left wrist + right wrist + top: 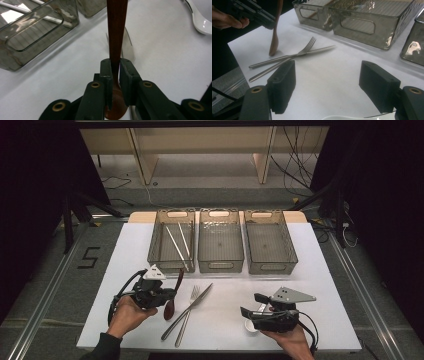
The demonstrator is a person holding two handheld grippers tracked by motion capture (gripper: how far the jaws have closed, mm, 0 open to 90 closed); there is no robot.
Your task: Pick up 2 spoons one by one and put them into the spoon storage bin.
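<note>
Wooden spoon gripped, lifted at the near left of the desk (pixel 320 285)

The left gripper (pixel 167 296) clamps its fingers on the wooden spoon (pixel 116 30) near the bowl, tilting it clear of the fork (pixel 308 46) and knife (pixel 322 49), likely for binning; the right gripper (pixel 332 86) waits, fingers spread wide, above a white spoon (pixel 251 322).

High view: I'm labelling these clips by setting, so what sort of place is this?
Probably a lab or recording workspace, not a kitchen: a white table top on grey carpet, loose black cables behind, and three clear plastic sorting bins set in a row.
</note>
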